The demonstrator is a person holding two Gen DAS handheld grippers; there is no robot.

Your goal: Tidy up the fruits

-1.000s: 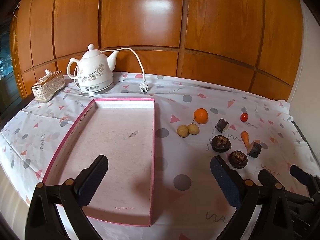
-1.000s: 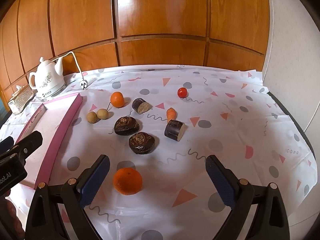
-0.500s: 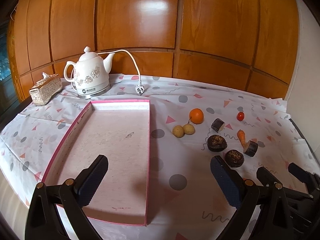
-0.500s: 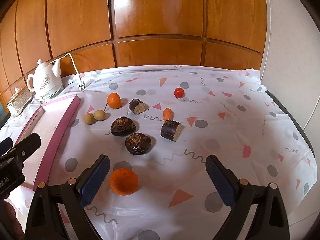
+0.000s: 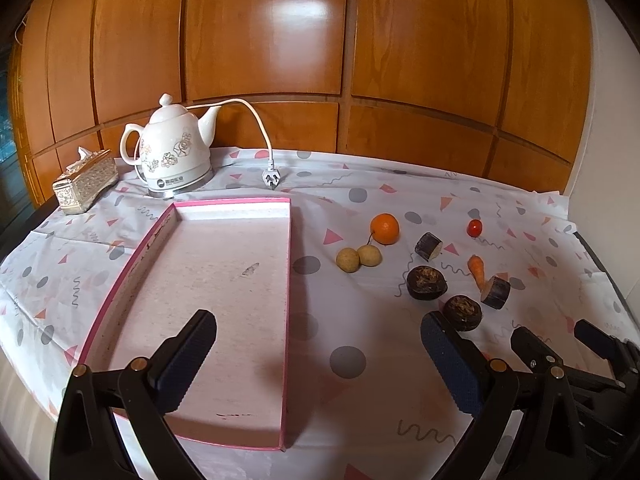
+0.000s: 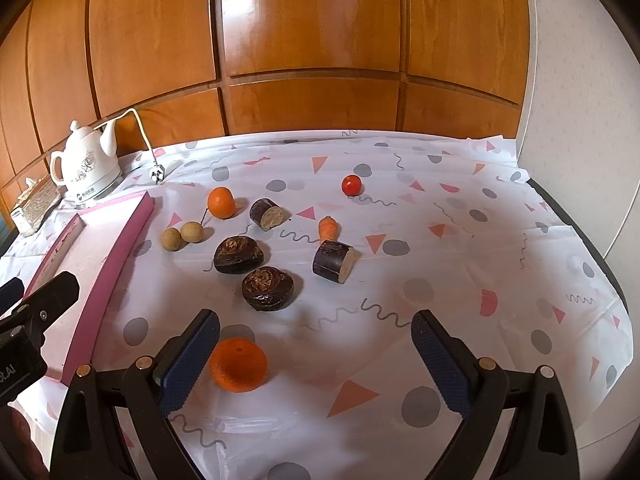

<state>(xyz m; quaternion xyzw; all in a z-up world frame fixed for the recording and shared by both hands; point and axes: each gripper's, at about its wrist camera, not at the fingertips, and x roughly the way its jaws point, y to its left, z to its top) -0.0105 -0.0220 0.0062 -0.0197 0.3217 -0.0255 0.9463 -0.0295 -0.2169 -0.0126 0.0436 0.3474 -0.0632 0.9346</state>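
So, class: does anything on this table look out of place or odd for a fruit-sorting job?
Yes. A small carrot lies among the fruit, and the kettle's plug lies loose on the cloth. The pink tray holds nothing yet.

Your near orange [image 6: 238, 365] looks blurred, its left edge hidden behind the right gripper's [image 6: 316, 354] finger. The tissue box [image 6: 34, 206] is too small to make out.
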